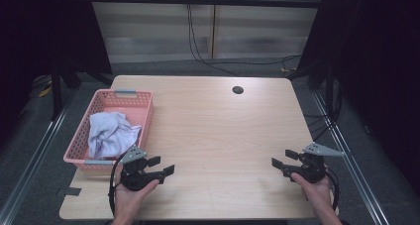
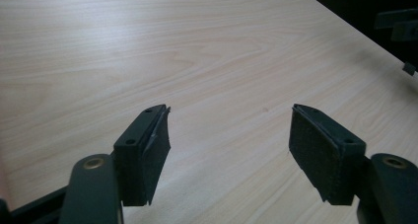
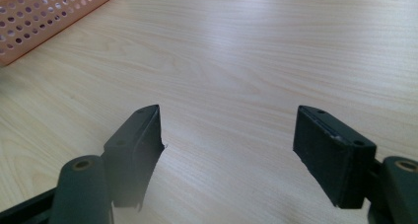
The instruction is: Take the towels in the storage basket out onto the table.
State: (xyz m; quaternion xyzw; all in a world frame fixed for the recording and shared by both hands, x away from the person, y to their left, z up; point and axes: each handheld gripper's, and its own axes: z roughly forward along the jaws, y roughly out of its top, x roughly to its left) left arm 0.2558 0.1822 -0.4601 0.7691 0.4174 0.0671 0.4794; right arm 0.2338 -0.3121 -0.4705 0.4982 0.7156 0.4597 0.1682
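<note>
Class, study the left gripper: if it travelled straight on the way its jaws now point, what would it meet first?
Probably nothing on the table: the left gripper points across bare wood towards the right gripper, apparently the first thing in line.

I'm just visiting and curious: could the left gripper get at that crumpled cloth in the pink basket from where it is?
Probably yes. The left gripper is open beside the basket, whose top is uncovered, and the cloth lies loose inside it.

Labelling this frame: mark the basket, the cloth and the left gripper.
basket [image 1: 144, 109]: high view, bare pink floor near its far right corner.
cloth [image 1: 110, 133]: high view, middle of the crumpled heap.
left gripper [image 1: 161, 166]: high view, midway between its open fingertips.
</note>
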